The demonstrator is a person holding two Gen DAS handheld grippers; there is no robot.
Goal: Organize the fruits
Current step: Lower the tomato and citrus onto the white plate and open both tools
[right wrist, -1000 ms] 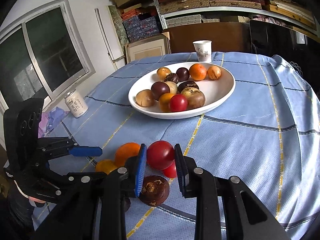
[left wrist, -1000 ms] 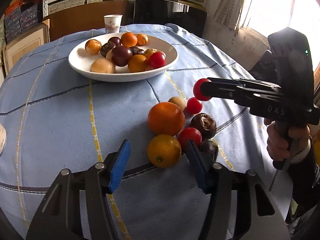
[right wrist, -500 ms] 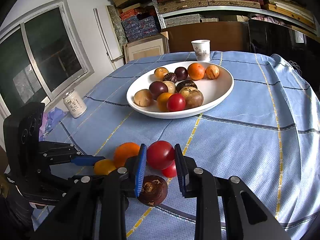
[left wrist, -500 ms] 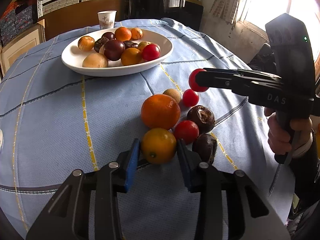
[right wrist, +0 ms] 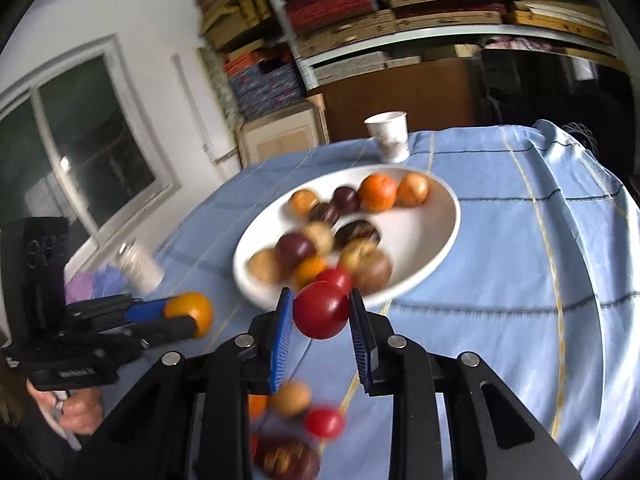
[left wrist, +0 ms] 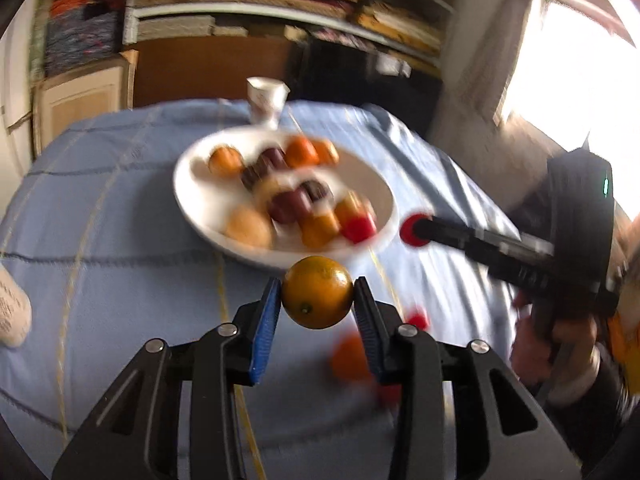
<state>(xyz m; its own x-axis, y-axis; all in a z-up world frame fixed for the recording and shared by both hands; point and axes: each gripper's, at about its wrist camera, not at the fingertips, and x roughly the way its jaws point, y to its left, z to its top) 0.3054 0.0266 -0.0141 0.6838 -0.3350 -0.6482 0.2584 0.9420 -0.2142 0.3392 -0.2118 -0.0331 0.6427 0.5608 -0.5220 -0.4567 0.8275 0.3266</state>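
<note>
My left gripper [left wrist: 317, 304] is shut on a yellow-orange citrus fruit [left wrist: 317, 297] and holds it in the air just before the white plate [left wrist: 188, 200] of fruit. My right gripper [right wrist: 320, 316] is shut on a red tomato [right wrist: 321, 310], held above the cloth near the plate's [right wrist: 436, 252] front rim. The right gripper with its tomato [left wrist: 414, 230] shows in the left wrist view beside the plate. The left gripper with its citrus fruit [right wrist: 190, 312] shows in the right wrist view at the left. Loose fruits lie on the cloth below: an orange [left wrist: 350, 360], a small tomato [right wrist: 324, 422], a brown fruit [right wrist: 288, 460].
A paper cup [right wrist: 390, 136] stands behind the plate. A can [right wrist: 138, 266] stands at the left on the blue checked tablecloth [right wrist: 520, 280]. Shelves and boxes are behind the table. A window is at the left. Both views are blurred by motion.
My left gripper closed on the yellow-orange citrus fruit and lifted it off the cloth toward the plate. My right gripper rose with the red tomato and moved toward the plate.
</note>
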